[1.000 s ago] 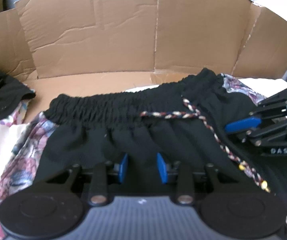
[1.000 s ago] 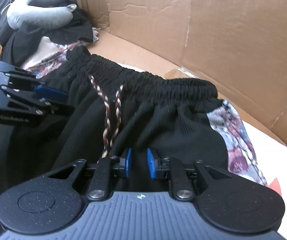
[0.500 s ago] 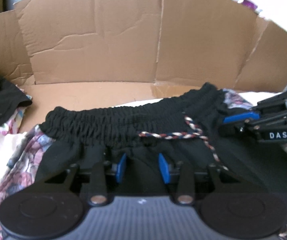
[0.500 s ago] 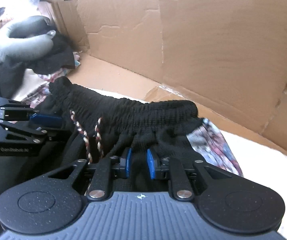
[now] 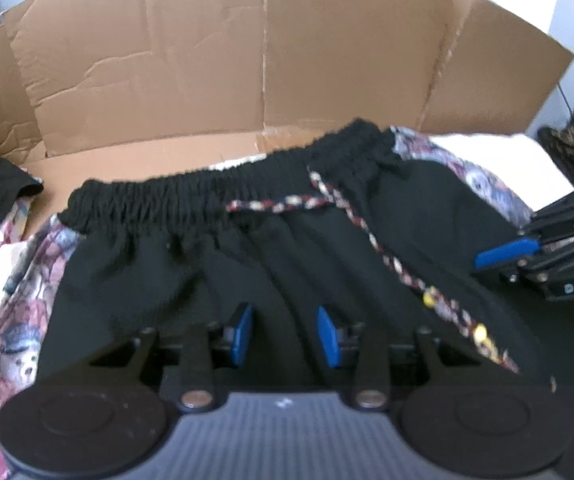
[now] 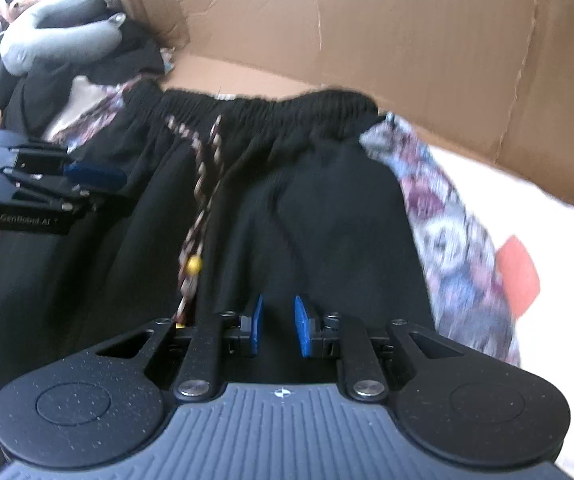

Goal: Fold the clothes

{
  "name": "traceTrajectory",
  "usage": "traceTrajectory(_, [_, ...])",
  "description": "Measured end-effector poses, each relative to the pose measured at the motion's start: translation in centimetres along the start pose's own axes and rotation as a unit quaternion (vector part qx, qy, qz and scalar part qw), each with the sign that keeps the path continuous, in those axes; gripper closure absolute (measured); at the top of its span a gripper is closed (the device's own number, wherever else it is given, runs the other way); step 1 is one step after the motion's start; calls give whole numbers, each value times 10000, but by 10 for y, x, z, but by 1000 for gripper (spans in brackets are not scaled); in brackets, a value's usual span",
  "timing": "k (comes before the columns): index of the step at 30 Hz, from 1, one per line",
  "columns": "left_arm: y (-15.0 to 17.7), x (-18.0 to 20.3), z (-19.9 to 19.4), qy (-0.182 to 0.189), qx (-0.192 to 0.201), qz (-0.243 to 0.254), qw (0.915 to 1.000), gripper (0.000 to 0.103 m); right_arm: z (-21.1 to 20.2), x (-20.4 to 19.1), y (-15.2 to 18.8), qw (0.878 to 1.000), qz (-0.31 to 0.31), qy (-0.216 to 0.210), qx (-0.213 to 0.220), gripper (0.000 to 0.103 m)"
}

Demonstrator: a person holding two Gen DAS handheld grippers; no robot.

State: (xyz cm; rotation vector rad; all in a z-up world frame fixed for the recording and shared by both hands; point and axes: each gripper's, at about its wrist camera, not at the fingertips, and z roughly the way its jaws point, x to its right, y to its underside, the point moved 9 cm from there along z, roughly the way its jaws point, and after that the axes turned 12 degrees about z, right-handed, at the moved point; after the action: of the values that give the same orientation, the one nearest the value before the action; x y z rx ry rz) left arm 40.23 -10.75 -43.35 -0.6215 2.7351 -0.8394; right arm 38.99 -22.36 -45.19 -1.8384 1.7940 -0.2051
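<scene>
Our left tongs (image 5: 285,334) stand with their blue pads apart, hovering over black cloth with nothing visibly pinched between them. Our right tongs (image 6: 278,326) show a narrower gap, also over black cloth; we cannot tell whether a fold is caught there, though the pads do not look pressed together.

Ahead of both tongs lies the garment to fold: black fabric shorts (image 5: 271,256) with a gathered elastic waistband (image 5: 207,200) at the far edge. A braided red, white and dark drawstring (image 5: 371,236) with a yellow bead runs from the waistband towards our right tongs' side. Under the shorts, showing to either side of the tongs, is a patterned cloth printed with bears (image 5: 15,320). Beyond the waistband stands a creased brown cardboard wall (image 5: 263,60). Far off past our left tongs, a grey curved neck pillow (image 6: 59,36) rests on a heap of dark clothes.

We judge the step in hand to be taking hold of the near edge, one pair of tongs on each side, to carry it over to the waistband. To do it well, we should bite both layers of cloth fully, keep the two pairs level with each other so the fold line stays straight, and tuck the drawstring inside so it does not trail out. Thin dark cloth can slip from a shallow pinch.
</scene>
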Motion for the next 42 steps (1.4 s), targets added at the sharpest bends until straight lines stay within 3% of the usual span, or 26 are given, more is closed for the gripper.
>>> traceTrajectory(6, [21, -4, -10, -48, -166, -176, 9997, 63, -11, -11, 29, 9993, -274, -19, -257, 79])
traceTrajectory(16, [34, -5, -24, -115, -329, -301, 9989, 62, -27, -15, 58, 9973, 132, 121, -716, 79])
traceTrajectory(27, [72, 13, -43, -231, -527, -466, 9973, 59, -49, -19, 100, 9950, 266, 531, -798, 79])
traceTrajectory(30, [90, 21, -58, -197, -664, -581, 9959, 59, -57, -22, 115, 9939, 356, 615, -843, 79])
traceTrajectory(33, [109, 34, -71, -137, -824, -235, 9962, 59, -65, -26, 125, 9935, 359, 726, -801, 79])
traceTrajectory(37, [124, 34, -95, -199, -820, -308, 9960, 59, -80, -33, 141, 9923, 436, 691, -932, 79])
traceTrajectory(42, [131, 29, -142, -464, -696, -212, 9963, 60, -109, -42, 142, 9942, 507, 574, -753, 79])
